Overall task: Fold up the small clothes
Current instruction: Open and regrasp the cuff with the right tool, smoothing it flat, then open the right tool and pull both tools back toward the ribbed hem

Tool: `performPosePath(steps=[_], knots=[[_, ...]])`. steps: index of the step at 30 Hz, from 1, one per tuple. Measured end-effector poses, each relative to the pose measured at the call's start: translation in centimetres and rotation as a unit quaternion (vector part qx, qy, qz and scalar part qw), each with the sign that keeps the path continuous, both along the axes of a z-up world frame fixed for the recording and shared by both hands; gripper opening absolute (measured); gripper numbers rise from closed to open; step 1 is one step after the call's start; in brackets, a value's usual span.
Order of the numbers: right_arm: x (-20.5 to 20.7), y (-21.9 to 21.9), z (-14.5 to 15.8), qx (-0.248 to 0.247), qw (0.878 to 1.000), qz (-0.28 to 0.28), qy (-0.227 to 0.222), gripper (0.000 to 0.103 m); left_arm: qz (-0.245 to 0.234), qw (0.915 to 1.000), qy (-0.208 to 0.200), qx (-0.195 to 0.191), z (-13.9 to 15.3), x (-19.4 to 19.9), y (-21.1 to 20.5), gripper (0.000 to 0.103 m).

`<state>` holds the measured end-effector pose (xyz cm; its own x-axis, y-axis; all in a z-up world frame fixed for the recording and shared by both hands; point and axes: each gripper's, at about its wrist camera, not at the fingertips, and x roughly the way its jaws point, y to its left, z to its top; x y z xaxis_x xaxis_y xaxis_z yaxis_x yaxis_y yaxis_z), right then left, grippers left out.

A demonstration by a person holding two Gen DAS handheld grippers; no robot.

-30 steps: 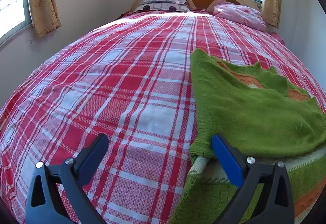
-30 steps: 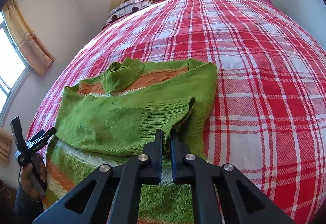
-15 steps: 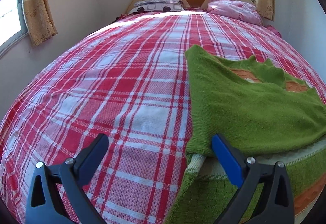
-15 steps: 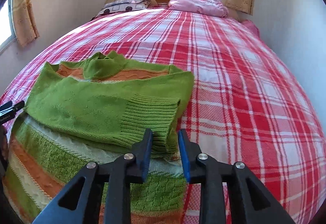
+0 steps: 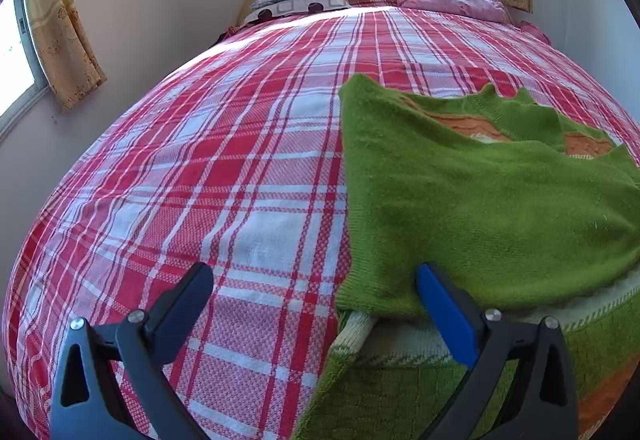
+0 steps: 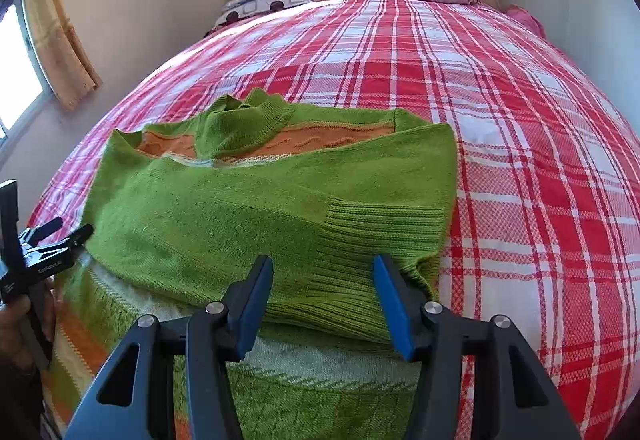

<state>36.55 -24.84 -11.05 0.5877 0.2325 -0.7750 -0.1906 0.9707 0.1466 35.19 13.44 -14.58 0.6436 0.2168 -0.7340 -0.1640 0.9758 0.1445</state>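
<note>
We are holding the right tool (image 6: 324,296), its jaws just parting off the ribbed cuff, low in the frame over the green sweater (image 6: 248,216) lying on the plaid bed (image 6: 520,160), the left tool (image 5: 316,304) spread wide.

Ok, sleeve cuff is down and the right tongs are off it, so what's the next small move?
Probably lift the right tongs back. They have just been opening, and the ribbed cuff lies flat across the green sweater between the spread jaws. Both sleeves look folded in, so the hem comes next.
</note>
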Motion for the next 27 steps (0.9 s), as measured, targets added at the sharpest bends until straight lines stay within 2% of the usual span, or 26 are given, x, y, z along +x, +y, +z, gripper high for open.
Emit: performPosePath(steps=[2, 5, 9, 11, 18, 21, 27], knots=[[-0.8, -0.4, 0.1, 0.007, 1.000, 0.005, 0.000, 0.053, -0.001, 0.9998, 0.004, -0.017, -0.2, 0.1, 0.4, 0.103], [-1.5, 0.3, -0.3, -0.011, 1.000, 0.010, -0.007, 0.053, 0.003, 0.9994, 0.007, -0.035, -0.4, 0.1, 0.7, 0.103], [-2.0, 2.1, -0.6, -0.080, 0.997, 0.010, -0.023, 0.054, 0.003, 0.9999, 0.001, -0.017, -0.3, -0.6, 0.0, 0.103], [-2.2, 2.2, -0.6, -0.094, 0.995, 0.005, -0.024, 0.054, 0.001, 0.9998, 0.002, -0.018, -0.3, -0.7, -0.1, 0.103], [-2.3, 2.0, -0.7, -0.090, 0.996, -0.007, -0.019, 0.054, -0.001, 0.9981, 0.009, -0.061, -0.6, -0.5, 1.0, 0.103], [-2.6, 2.1, -0.6, -0.090, 0.996, -0.009, -0.019, 0.054, 0.000, 0.9983, 0.005, -0.059, -0.4, -0.7, 0.8, 0.103], [-2.9, 2.2, -0.3, -0.087, 0.996, -0.009, -0.031, 0.055, -0.003, 0.9996, 0.002, -0.026, -0.1, -0.8, -0.1, 0.103]])
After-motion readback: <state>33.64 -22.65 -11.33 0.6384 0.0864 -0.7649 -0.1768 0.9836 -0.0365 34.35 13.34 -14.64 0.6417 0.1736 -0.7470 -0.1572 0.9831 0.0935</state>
